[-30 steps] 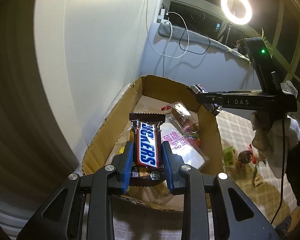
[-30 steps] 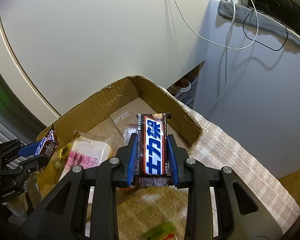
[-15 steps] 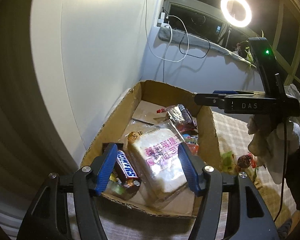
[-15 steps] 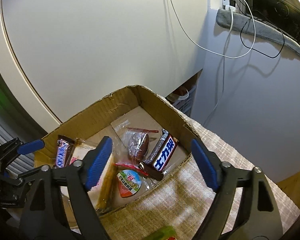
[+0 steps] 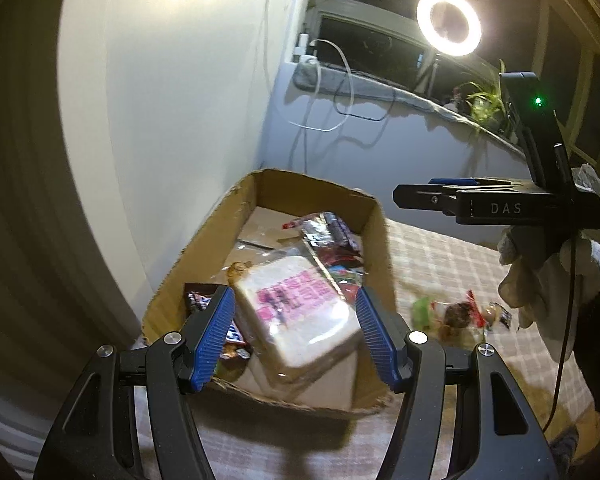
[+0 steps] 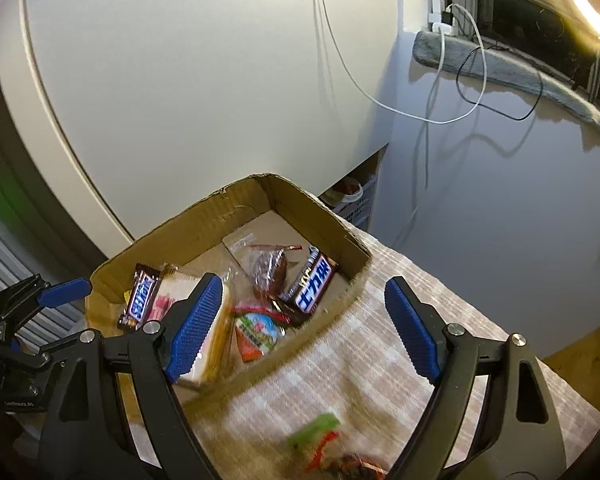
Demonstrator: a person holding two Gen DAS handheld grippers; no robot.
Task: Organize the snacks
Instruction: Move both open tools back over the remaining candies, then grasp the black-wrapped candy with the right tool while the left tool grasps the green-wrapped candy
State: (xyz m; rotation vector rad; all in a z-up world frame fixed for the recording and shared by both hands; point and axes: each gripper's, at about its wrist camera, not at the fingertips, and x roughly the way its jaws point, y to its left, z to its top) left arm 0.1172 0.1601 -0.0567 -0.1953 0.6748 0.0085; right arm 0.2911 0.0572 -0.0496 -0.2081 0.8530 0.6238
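Observation:
A cardboard box stands on the checked cloth and holds several snacks. In it lie a Snickers bar, a second Snickers bar with Chinese print, a wrapped white bread slab, a brown wrapped snack and a round colourful pack. My left gripper is open and empty above the box's near end. My right gripper is open and empty over the box's near edge; it also shows in the left wrist view.
Loose snacks lie on the cloth to the right of the box and near my right gripper. A white wall stands behind the box. A ring light and cables are at the back.
A second ago each gripper was shut on a Snickers bar over the box. Both opened and dropped their bars into the box. Both have since drawn back a little.

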